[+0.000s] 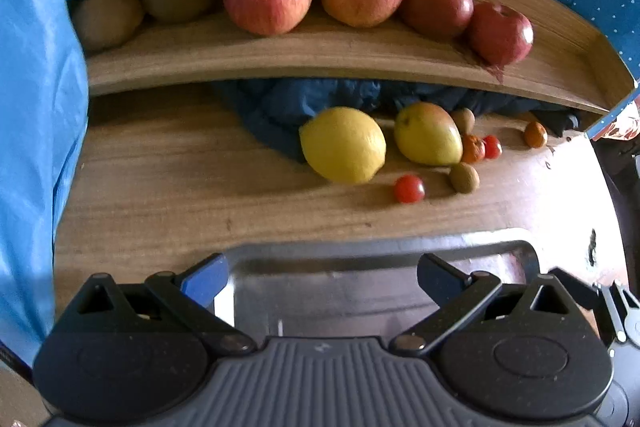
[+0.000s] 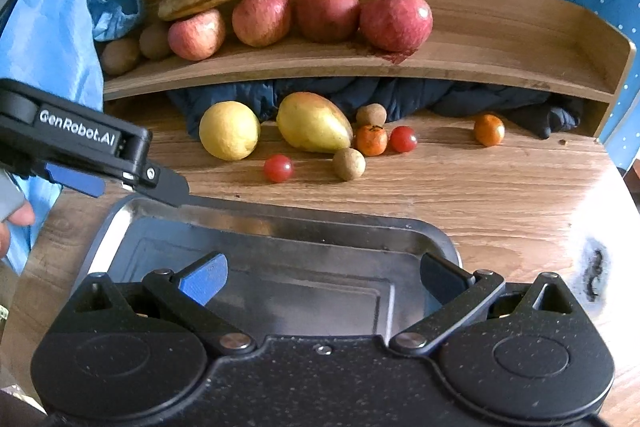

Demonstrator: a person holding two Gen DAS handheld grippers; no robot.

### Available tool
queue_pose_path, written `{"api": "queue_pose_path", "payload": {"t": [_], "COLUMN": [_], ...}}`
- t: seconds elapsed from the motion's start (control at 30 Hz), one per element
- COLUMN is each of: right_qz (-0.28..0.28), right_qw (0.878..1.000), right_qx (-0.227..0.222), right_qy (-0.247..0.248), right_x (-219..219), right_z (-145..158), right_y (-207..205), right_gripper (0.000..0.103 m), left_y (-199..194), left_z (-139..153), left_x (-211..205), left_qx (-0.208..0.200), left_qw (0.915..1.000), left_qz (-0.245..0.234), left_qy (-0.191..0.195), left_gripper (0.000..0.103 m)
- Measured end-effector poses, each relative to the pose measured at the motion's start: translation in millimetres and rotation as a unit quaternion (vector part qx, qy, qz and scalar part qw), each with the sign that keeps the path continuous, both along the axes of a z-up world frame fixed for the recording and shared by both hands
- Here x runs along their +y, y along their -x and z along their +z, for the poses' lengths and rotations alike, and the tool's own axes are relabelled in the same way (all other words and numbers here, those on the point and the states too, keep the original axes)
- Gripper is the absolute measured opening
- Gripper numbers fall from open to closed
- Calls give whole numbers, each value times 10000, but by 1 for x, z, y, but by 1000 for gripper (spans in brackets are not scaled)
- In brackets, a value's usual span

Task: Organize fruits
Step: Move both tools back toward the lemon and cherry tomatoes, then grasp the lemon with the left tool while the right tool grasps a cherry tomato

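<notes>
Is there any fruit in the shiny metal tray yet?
No, the metal tray holds no fruit; the lemon and the mango lie on the wooden table beyond it.

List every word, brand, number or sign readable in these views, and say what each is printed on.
"GenRobot.AI" stands in white letters on the black side of the left tongs, seen in the right wrist view.
A small pale emblem sits on the ribbed grey body of the left tongs in the left wrist view, too small to read.
No other text shows: none on the metal tray, the wooden shelf or the fruits.
</notes>
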State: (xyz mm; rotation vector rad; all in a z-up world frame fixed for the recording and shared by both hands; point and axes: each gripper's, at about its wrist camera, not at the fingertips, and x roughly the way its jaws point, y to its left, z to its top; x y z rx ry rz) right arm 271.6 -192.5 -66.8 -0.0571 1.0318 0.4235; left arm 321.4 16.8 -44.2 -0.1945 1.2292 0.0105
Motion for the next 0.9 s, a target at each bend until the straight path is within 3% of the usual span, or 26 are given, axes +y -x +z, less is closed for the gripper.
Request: {"api": "queue_pose_path", "payload": {"t": [0.2,0.37,0.6,0.9], "right_qz": [-85,-87,95,243], "right_qw": [9999,9999,9999,9996], "right_qx": [147,12,124,117], "right_qy": [26,90,13,13], "right_x": [3,10,31,51], "right_z": [-8,-8,-17,-26], "right_y": [-4,-17,-38,-52], "right_gripper": [102,102,102,86], "left_y": [-24,-44,-68,-80], "left_z": [-4,-7,-18,-30], "left_x": [4,4,0,12], "left_qx": [-7,-145,-125,149], "left_qw": [10000,9997,9991,9984], "left_qz": [16,12,-320,-334], "left_qy": [25,179,251,423], "left_gripper": [102,102,102,102]}}
